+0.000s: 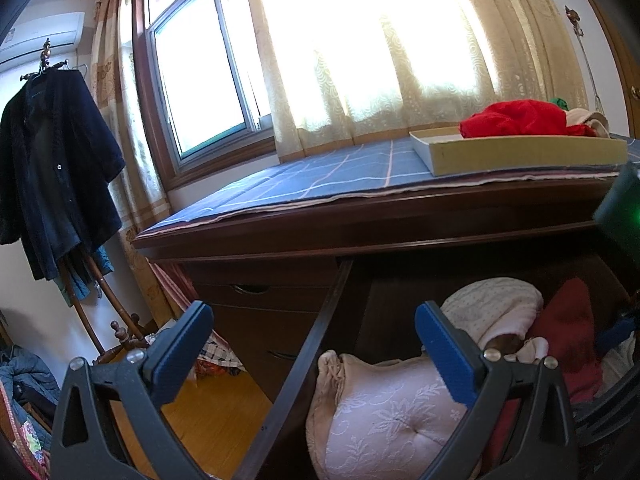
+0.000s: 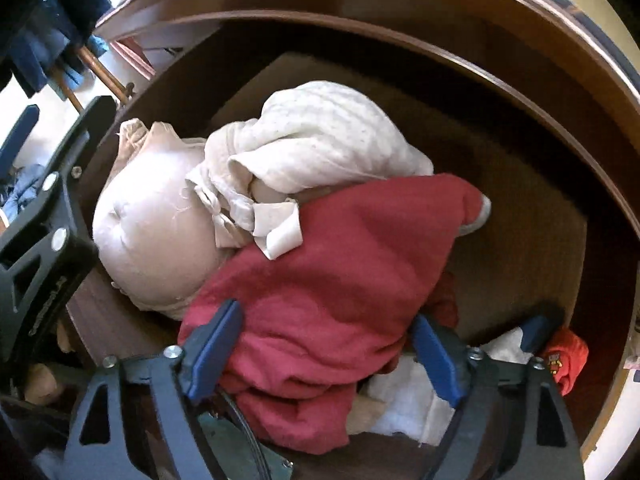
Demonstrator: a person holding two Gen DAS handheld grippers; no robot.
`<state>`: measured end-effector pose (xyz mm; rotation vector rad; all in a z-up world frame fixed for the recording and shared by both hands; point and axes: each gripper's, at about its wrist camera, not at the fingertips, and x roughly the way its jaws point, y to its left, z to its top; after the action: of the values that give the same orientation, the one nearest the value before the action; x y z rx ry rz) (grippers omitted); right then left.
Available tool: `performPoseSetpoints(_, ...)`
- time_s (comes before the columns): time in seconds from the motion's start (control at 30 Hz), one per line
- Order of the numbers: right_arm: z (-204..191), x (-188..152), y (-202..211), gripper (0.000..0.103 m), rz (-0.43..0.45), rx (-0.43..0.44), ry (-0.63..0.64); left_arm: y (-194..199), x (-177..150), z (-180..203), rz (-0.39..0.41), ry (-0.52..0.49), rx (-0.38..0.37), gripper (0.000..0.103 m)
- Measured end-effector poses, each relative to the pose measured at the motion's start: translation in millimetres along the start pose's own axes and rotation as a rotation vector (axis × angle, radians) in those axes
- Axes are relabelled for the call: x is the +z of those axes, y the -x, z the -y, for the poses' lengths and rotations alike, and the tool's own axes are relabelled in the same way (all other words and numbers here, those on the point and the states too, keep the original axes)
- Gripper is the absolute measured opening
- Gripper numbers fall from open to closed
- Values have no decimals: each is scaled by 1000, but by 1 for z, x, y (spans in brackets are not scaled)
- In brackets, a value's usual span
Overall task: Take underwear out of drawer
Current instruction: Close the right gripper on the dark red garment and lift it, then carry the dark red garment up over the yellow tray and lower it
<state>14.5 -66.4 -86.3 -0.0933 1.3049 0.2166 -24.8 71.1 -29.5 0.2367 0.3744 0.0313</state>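
Reaching into open drawer (image 2: 520, 152): left gripper (image 1: 316, 344) fingers wide, empty, hovering at drawer's left edge over pink padded piece (image 2: 152, 232); right gripper (image 2: 328, 356) fingers wide, straddling red underwear (image 2: 340, 260), not pinching. Some garments already in tray (image 1: 520, 152) on bench; more left.

Place: a home bedroom
Window: patterned curtains (image 1: 360, 80)
Corner: dark coat (image 1: 52, 168) on a wooden stand
Furniture: wooden dresser (image 1: 280, 292), its drawer (image 2: 520, 184) full of underwear (image 2: 320, 280)
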Motion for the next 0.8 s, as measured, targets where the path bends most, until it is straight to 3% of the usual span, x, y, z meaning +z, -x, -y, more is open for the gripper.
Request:
performPoseSetpoints(0.1,-6,7,-7,92,-16,-18,27,0,0,0,-1,0,-1,103)
performPoseSetpoints(0.23,-1,8,-9,89,-19,-13,56,1,0,0,1,1,-1,103)
performPoseSetpoints(0.3,-7,10,-13,66,-7,27,88,1,0,0,4,0,-1,103)
performPoseSetpoints(0.47,5,2,0,34,66,114,29,1,0,0,5,-1,-2,103)
performPoseSetpoints(0.57,17,-6,14,25,131,155,-31,1,0,0,4,0,-2,103)
performPoseSetpoints(0.8,46,-31,65,23,322,244,-130,1,0,0,3,-1,-2,103)
